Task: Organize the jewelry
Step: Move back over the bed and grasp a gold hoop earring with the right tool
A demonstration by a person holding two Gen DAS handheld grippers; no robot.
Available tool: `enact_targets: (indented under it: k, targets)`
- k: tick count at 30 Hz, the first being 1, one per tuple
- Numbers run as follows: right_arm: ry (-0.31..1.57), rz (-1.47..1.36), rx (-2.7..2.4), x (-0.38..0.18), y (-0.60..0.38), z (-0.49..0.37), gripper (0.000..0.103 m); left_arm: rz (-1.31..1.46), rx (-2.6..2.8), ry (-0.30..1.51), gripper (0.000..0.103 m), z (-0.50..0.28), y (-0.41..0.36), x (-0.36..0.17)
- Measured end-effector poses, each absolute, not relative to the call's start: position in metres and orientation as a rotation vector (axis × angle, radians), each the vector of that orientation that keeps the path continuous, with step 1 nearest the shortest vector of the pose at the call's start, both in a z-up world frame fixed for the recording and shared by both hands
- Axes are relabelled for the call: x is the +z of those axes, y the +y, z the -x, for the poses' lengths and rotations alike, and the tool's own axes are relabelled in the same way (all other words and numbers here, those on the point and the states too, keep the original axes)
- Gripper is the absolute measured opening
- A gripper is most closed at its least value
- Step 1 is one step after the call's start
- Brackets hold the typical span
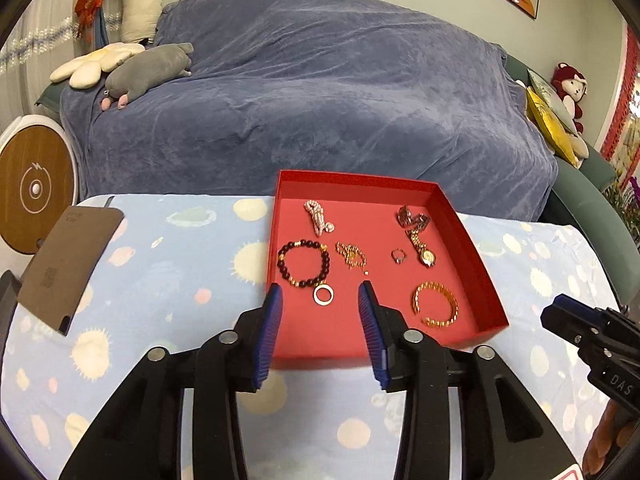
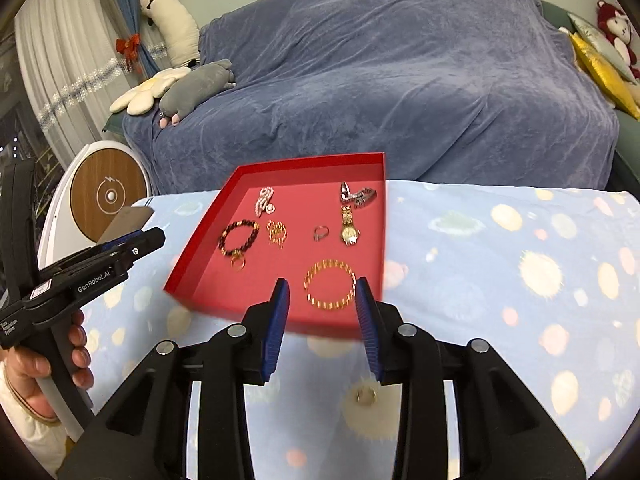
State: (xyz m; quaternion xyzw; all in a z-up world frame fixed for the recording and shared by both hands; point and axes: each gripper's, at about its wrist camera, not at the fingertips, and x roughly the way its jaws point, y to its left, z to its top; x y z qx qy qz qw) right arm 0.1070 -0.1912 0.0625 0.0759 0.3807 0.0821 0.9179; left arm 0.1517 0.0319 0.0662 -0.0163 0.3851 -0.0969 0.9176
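On the table (image 1: 168, 240), covered by a pale blue cloth printed with suns and planets, lies a shallow red tray (image 1: 486, 280) holding the jewelry. Left wrist view: left gripper (image 1: 320, 292) hovers over the tray's near edge, jaws parted, nothing between the blue pads (image 1: 267, 332). Beyond its tips lie a dark bead bracelet (image 1: 304, 258) with a pale ring (image 1: 323, 294) touching its near side, a pink pearl piece (image 1: 317, 216) toward the far wall, a small gold chain (image 1: 351, 254) mid-tray, a small silver ring (image 1: 399, 256), a gold watch (image 1: 422, 249), a silver clasp piece (image 1: 412, 216) at the far right corner, and a gold link bracelet (image 1: 436, 304) near the right wall. Right gripper (image 1: 560, 312) enters at the right edge, off the tray. A brown card (image 1: 68, 260) rests at the table's left edge.

Right wrist view: right gripper (image 2: 322, 286) stands over the tray's (image 2: 192, 248) near edge, jaws parted and empty; the gold link bracelet (image 2: 330, 286) lies flat on the tray floor beyond and between the tips, not pinched. A single gold ring (image 2: 366, 395) lies on the cloth outside the tray, below the gripper. A hand (image 2: 36, 368) holds the left gripper (image 2: 154, 236) at left, beside the tray. Behind the table, a sofa under a blue blanket (image 2: 400, 80) carries a grey plush (image 2: 196, 88).
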Motion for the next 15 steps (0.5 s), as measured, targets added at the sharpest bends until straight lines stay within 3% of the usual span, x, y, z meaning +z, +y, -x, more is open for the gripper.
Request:
enact_targets:
  k: [5, 15]
  targets:
    - [0.795, -0.173, 0.155, 0.048, -0.196, -0.060, 0.038, 0.048, -0.189, 0.809, 0.058, -0.097, 0.046, 0.051]
    - [0.902, -0.172, 0.098, -0.006, -0.205, -0.040, 0.038, 0.135, -0.125, 0.907, 0.058, -0.045, 0.082, -0.005]
